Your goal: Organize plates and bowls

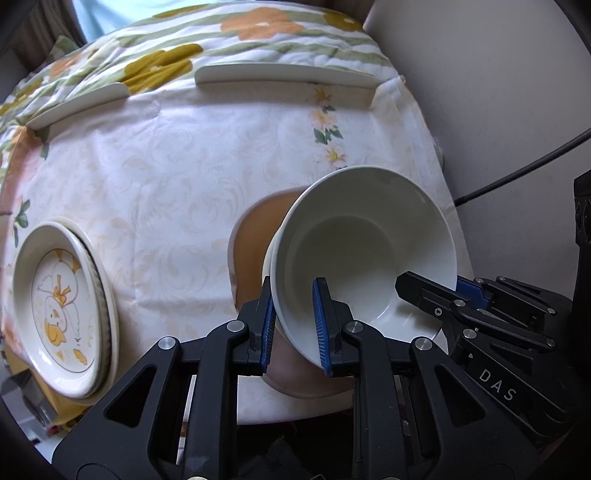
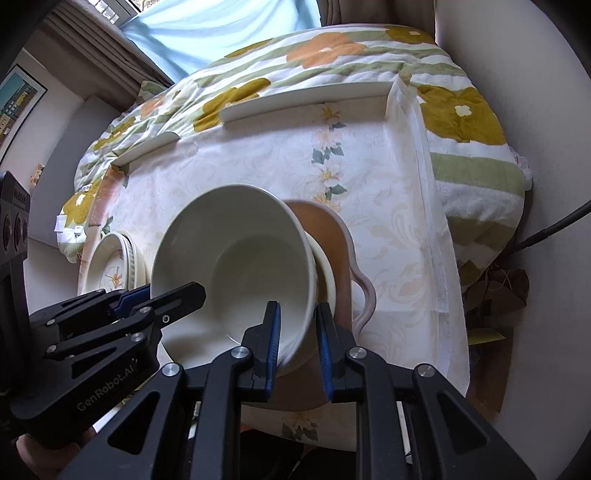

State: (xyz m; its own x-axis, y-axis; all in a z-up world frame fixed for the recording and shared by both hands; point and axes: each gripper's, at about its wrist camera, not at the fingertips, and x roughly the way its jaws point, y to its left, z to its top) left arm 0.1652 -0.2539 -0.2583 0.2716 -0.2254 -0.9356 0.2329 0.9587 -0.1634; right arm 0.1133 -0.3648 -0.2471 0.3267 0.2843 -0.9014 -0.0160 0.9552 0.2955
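A white bowl (image 1: pixel 362 240) (image 2: pixel 236 251) is tilted, with a second white bowl (image 1: pixel 272 266) (image 2: pixel 327 277) nested under it. Both are over a pinkish-brown dish (image 1: pixel 251 236) (image 2: pixel 332 229) on the tablecloth. My left gripper (image 1: pixel 293 328) is shut on the white bowl's rim, one pad inside and one outside. My right gripper (image 2: pixel 299 332) is shut on the opposite rim in the same way. Each gripper also shows in the other's view, the right gripper (image 1: pixel 458 291) at the right and the left gripper (image 2: pixel 147 295) at the left.
A stack of plates with a yellow duck picture (image 1: pixel 59 306) (image 2: pixel 114 266) lies at the table's left. Two white curved pieces (image 1: pixel 284 74) (image 1: pixel 81 103) sit along the far edge, before a flowered quilt (image 1: pixel 258 22). A black cable (image 1: pixel 517 170) runs along the wall on the right.
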